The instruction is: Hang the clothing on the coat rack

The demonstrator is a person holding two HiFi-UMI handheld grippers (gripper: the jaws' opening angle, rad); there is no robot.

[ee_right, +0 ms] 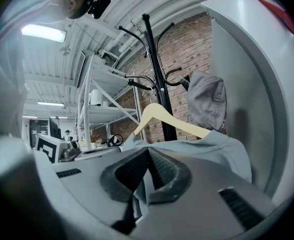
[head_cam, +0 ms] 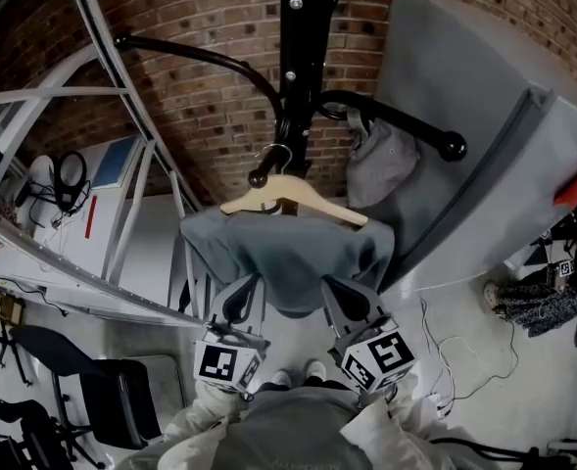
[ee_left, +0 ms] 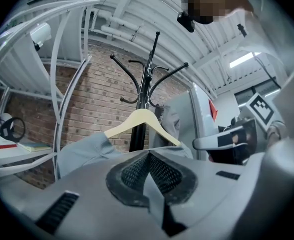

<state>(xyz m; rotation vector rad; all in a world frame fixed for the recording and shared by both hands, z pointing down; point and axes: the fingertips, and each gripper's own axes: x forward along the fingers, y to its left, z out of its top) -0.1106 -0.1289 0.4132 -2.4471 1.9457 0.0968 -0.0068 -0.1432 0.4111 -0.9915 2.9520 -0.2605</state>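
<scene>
Roughly, biggest first:
Brick wall (head_cam: 200, 57): fills the background behind everything.
Grey panel (head_cam: 474, 135): leans at the right, just beside the rack.
White shelving (head_cam: 63, 253): at the left, w/ black cables lying on it.
Coat rack (head_cam: 296, 76): black pole w/ curved arms ending in knobs, standing against the brick btwn shelving and panel.
Grey shirt (head_cam: 288, 253): draped on the hanger in front of the pole, shoulders up, lower edge stretched toward the person and held at two points.
Wooden hanger (head_cam: 298, 196): pale wood inside the shirt's shoulders; its metal hook is right by the knob of a low rack arm, can't tell if it sits on that arm.
Grey cloth item (head_cam: 378, 164): hangs from the rack's right-hand arm, just right of the hanger, apart from the shirt.
Left claw (head_cam: 237, 302): closed, pinching the shirt's lower edge on the left; a strip of fabric shows btwn the pads.
Right claw (head_cam: 342, 297): closed too, clamped on the lower edge on the right, fabric btwn the pads.
Both claws: side by side, near each other, pointing at the rack.
</scene>
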